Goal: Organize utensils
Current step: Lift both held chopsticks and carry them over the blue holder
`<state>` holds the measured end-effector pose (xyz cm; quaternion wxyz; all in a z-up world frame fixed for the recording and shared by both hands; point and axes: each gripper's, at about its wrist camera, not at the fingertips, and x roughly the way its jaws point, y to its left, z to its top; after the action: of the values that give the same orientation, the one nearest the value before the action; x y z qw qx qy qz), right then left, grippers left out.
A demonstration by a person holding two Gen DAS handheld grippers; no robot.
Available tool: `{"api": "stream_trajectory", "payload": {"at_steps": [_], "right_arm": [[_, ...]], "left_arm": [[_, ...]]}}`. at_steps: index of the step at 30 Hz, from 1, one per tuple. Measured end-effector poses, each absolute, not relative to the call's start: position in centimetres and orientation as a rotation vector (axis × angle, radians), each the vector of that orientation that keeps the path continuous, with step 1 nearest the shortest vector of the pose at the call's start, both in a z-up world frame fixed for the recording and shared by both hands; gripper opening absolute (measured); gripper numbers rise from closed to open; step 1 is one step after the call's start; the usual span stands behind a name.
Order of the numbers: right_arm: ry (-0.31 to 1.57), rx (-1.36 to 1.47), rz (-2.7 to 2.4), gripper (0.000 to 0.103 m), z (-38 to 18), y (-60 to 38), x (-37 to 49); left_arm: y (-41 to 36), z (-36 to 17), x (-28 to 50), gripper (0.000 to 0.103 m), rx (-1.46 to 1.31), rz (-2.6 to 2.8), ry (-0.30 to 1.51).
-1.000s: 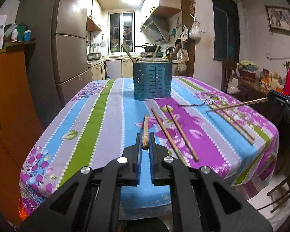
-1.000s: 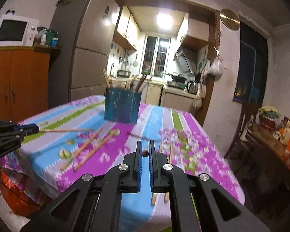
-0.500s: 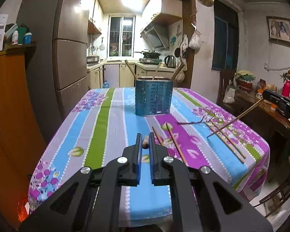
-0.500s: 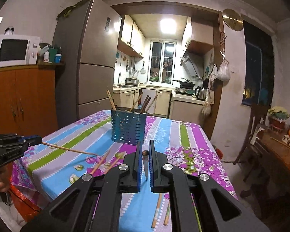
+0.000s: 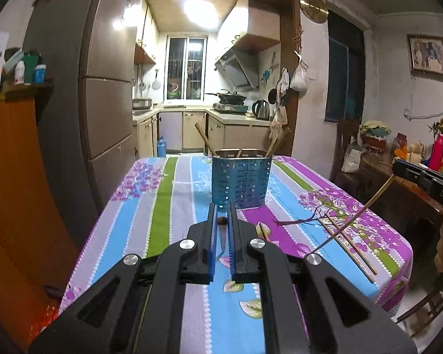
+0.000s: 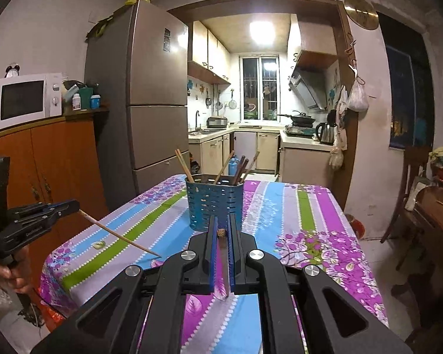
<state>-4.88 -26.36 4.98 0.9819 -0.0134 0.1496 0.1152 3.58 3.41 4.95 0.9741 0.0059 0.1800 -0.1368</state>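
The left gripper [image 5: 222,221] is clamping a chopstick [image 5: 222,230] end-on between its narrowed fingers above the striped floral tablecloth [image 5: 162,206], and the right gripper [image 6: 220,231] is likewise pinching its own chopstick [image 6: 221,233], which is pointing down toward the cloth. The blue perforated utensil holder [image 5: 240,184] is standing upright near the far end of the table with several chopsticks leaning in it. More loose chopsticks [image 5: 354,246] are lying on the cloth's purple side, well apart from the holder.
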Motion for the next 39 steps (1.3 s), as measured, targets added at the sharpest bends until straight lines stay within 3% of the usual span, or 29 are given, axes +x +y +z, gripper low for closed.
{"api": "stream_trajectory", "payload": {"at_steps": [14, 33, 39], "right_arm": [[0.356, 0.013, 0.29, 0.008, 8.3, -26.0, -1.3], [0.48, -0.015, 0.322, 0.008, 12.2, -25.2, 4.4], [0.412, -0.028, 0.316, 0.008, 16.9, -24.3, 6.0]], "left_arm": [[0.4, 9.0, 6.0, 0.005, 0.122, -0.306, 0.313], [-2.0, 14.2, 11.5, 0.005, 0.165, -0.375, 0.443], [-2.9, 17.4, 13.3, 0.005, 0.141, -0.384, 0.416]]}}
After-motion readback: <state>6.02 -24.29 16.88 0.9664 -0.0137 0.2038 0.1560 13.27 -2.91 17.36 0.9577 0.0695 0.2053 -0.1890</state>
